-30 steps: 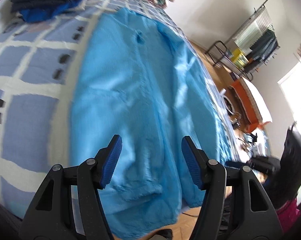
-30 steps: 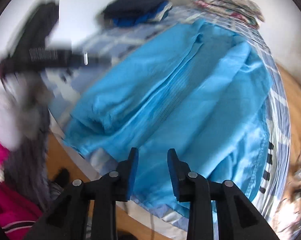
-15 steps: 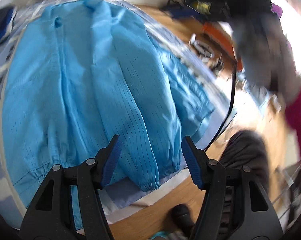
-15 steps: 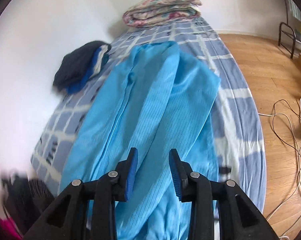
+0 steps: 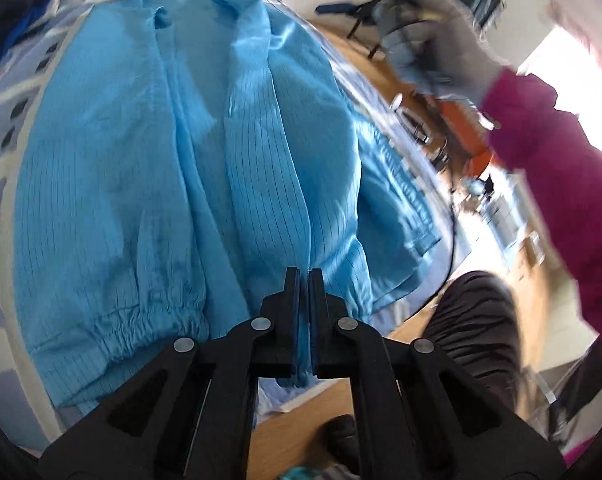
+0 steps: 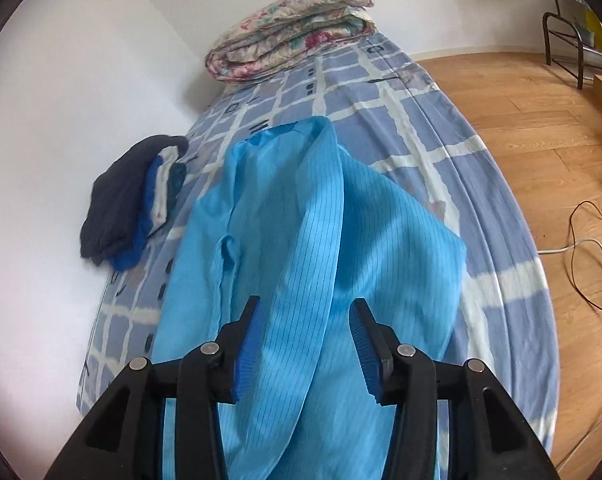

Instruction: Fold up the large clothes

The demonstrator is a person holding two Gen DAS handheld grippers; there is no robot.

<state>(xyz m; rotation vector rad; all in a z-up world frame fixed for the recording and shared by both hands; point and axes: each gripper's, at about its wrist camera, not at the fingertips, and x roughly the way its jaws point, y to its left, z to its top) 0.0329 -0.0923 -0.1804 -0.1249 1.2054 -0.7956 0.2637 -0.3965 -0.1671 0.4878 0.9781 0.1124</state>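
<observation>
Left gripper (image 5: 304, 280) just snapped closed on blue garment (image 5: 149, 168) cuff at bed (image 6: 441, 128) foot edge; right gripper (image 6: 303, 340) jaws widening, parted astride sleeve. Fold lift likely next.

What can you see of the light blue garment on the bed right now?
The blue garment is thin, finely striped fabric with long sleeves, gathered elastic cuffs and a collar. It lies lengthwise on the checked bedsheet, collar toward the far end, one sleeve folded over its front. The left tool looks shut on fabric at its near edge; the right tool, just opening, straddles the folded sleeve.
</observation>
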